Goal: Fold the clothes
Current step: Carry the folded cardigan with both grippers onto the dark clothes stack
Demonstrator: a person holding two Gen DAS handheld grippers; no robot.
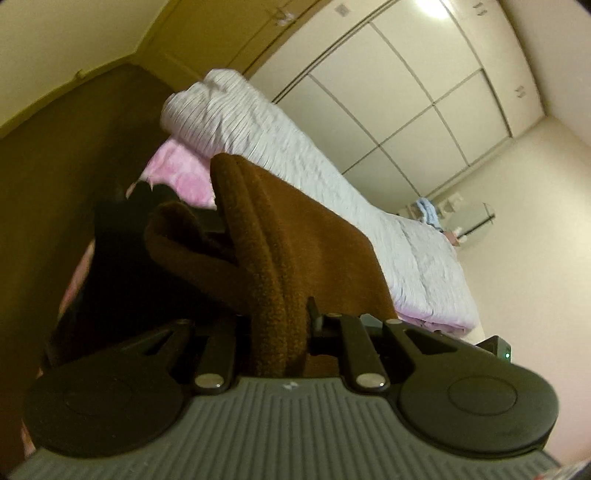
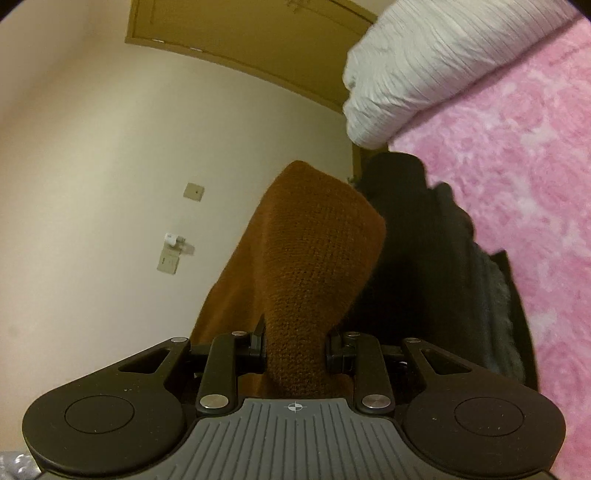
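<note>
A brown knitted garment is held up in the air by both grippers. My left gripper is shut on a bunched fold of it; the cloth runs up and away between the fingers. My right gripper is shut on another part of the brown garment, which rises in a thick fold in front of the camera. The fingertips of both grippers are hidden by the cloth. A dark garment lies on the bed behind it and shows in the left wrist view too.
A bed with a pink fleece cover carries a rolled white striped duvet, also in the right wrist view. White wardrobe doors stand beyond the bed. A wall with sockets and a door are to the left.
</note>
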